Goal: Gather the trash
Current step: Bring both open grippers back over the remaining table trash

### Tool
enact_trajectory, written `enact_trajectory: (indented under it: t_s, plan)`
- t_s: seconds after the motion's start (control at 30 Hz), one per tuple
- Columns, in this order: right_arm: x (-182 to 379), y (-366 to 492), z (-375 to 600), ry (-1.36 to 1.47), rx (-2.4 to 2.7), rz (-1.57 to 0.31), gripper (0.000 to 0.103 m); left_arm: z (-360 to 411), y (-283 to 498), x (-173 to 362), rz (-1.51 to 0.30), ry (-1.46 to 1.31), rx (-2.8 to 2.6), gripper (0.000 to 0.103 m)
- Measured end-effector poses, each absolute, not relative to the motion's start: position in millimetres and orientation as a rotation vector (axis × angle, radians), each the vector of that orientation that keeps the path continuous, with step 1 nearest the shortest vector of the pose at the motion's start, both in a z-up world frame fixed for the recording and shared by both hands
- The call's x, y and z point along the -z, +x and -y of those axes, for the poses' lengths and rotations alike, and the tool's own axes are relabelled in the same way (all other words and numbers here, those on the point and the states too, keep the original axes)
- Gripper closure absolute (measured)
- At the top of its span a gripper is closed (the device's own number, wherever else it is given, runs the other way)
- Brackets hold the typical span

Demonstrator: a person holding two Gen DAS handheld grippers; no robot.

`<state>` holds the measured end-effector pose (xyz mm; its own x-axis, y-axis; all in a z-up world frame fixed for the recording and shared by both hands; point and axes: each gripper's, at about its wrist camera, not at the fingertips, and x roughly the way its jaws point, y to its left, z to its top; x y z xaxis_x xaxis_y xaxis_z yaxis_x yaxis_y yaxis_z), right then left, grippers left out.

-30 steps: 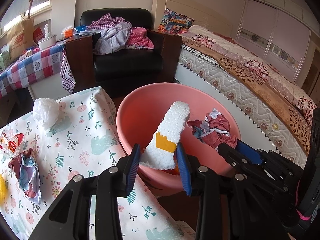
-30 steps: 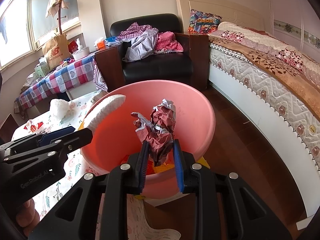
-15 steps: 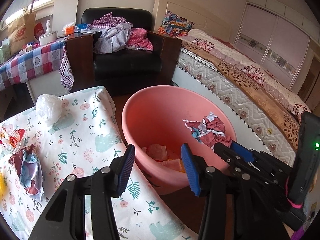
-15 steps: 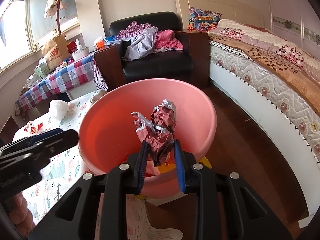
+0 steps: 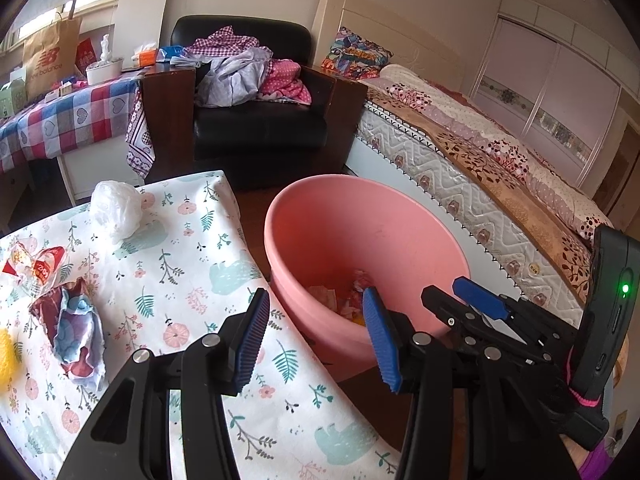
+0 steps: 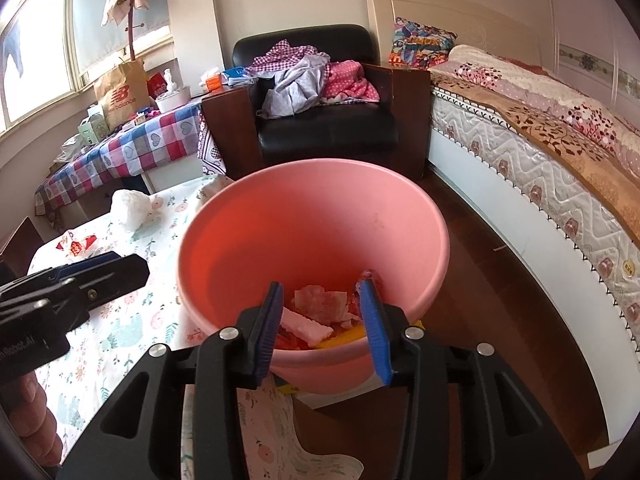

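Crumpled wrappers [image 6: 320,312] lie at the bottom of the smooth pink basin [image 6: 312,216], frame centre. Right gripper [image 6: 324,320] above it, jaws just spreading, empty. Left gripper [image 5: 316,332] gapes wide, empty, over the floral-cloth bench [image 5: 172,264], lower left.

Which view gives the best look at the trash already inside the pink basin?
The right wrist view: it looks down into the pink basin, showing the trash pile, including a pale foam strip, at the bottom. The left wrist view shows only a sliver of that pile, cut off by the basin's near wall.
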<state>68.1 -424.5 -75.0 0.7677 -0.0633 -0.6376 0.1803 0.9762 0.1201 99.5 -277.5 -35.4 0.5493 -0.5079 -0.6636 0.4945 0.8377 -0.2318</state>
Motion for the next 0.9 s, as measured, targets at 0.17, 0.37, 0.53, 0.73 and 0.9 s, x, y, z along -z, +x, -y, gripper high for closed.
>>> enact_trajectory:
  t_s: [0.17, 0.37, 0.53, 0.73, 0.9]
  plan:
    - [62, 59, 412, 0.179, 0.113, -0.642, 0.062, 261, 91, 30, -0.780, -0.022, 0.591, 0.055]
    - [46, 52, 390, 0.172, 0.062, -0.612, 0.062, 230, 79, 24, -0.764, -0.033, 0.563, 0.055]
    - [39, 51, 368, 0.160, 0.020, -0.608, 0.062, 197, 68, 19, -0.738, -0.019, 0.521, 0.055]
    - [39, 57, 337, 0.139, -0.043, -0.630, 0.062, 147, 58, 17, -0.701, -0.008, 0.439, 0.055]
    - [41, 62, 309, 0.111, -0.091, -0.649, 0.062, 94, 52, 24, -0.696, -0.017, 0.347, 0.055]
